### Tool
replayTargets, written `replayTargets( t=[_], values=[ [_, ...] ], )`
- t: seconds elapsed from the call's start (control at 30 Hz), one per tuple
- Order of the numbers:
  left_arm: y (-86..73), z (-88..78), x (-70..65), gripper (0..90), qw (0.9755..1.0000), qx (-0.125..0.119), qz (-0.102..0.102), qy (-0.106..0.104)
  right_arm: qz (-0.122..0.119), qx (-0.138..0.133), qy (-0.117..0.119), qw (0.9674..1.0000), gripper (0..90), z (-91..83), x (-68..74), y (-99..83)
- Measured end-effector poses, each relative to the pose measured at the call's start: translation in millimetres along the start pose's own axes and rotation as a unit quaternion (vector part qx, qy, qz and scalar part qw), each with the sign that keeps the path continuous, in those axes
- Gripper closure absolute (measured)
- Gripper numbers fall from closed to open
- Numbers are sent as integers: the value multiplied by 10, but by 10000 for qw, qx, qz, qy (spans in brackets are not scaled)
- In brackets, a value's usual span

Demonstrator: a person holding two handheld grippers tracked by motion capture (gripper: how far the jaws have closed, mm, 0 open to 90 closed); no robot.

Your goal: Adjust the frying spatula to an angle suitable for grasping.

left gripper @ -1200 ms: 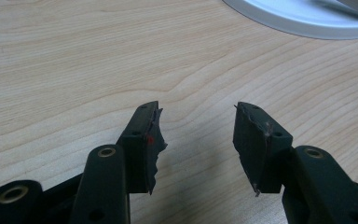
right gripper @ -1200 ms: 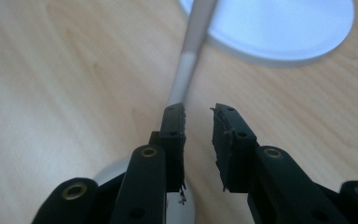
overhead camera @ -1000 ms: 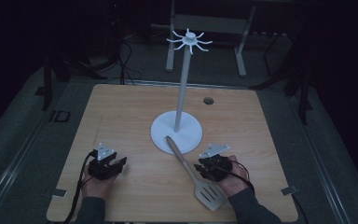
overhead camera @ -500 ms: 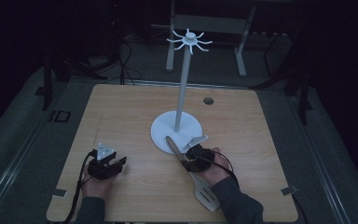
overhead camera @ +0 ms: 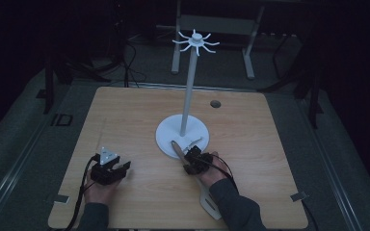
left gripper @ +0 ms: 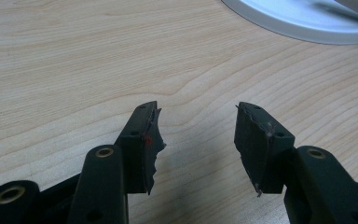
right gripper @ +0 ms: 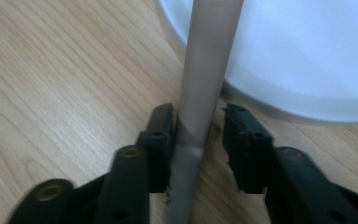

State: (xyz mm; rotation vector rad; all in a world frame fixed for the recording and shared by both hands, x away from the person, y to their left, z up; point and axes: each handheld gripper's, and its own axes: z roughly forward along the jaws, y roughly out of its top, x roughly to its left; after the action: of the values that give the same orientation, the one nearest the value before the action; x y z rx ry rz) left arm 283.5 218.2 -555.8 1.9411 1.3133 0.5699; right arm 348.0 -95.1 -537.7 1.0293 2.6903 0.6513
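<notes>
Since the earlier frames the right hand has slid in from the table's right side toward the spatula's handle, while the left hand has kept its place near the front left corner.

On the left, the left gripper (overhead camera: 124, 167) rests low on the wooden table (overhead camera: 135, 115), its grey three-cornered plate on top. Its jaws stand wide apart with bare wood between them; they hold and touch nothing, and the rim of the white stand base (left gripper: 307, 23) lies well ahead of them.

Further right, the right gripper (overhead camera: 189, 156) sits over the spatula (right gripper: 205, 93), just in front of the stand base. Its jaws have just been closing and now straddle the grey handle: in the right gripper view the left pad lies against the handle or very near it, while a narrow gap of wood shows between the handle and the right pad, so the grip is not yet closed.

The spatula lies flat on the table with its long axis running diagonally. Its handle end points away from the person and to the left, reaching onto the edge of the stand base, and its slotted blade (overhead camera: 211, 204) points toward the person's side, near the front edge under the right sleeve. From the base the stand's pole (overhead camera: 189, 91) rises upright to a ring of hooks.
</notes>
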Motion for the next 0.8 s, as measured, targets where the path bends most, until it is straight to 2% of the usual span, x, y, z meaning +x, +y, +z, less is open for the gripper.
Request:
replayTargets(
  t=[0.03, 0.17, 0.4, 0.47, 0.5, 0.6, 0.8],
  values=[
    [0, 0, 0, 500, 10000, 4, -1, -1, -15, 37, 7, 10000, 701, -3, 0, 6],
    [0, 0, -1, 500, 10000, 14, 12, 0, -39, 233, -36, 9997, 702, -31, -37, 13],
    [0, 18, -7, 500, 10000, 31, 8, -12, -119, 539, -164, 9983, 703, -112, -253, -80],
    [0, 18, -9, 500, 10000, 36, 8, -14, -83, 576, -176, 9982, 703, -121, -283, -90],
    [1, 19, -9, 500, 10000, 42, 17, -10, -24, 583, -110, 9982, 701, -125, -350, -98],
    [1, 21, -9, 500, 10000, 51, 24, -9, 146, 560, -9, 9983, 697, -107, -395, -85],
    [1, 18, -10, 500, 10000, 45, 21, -9, 232, 595, -98, 9979, 692, -79, -384, -27]
  ],
)
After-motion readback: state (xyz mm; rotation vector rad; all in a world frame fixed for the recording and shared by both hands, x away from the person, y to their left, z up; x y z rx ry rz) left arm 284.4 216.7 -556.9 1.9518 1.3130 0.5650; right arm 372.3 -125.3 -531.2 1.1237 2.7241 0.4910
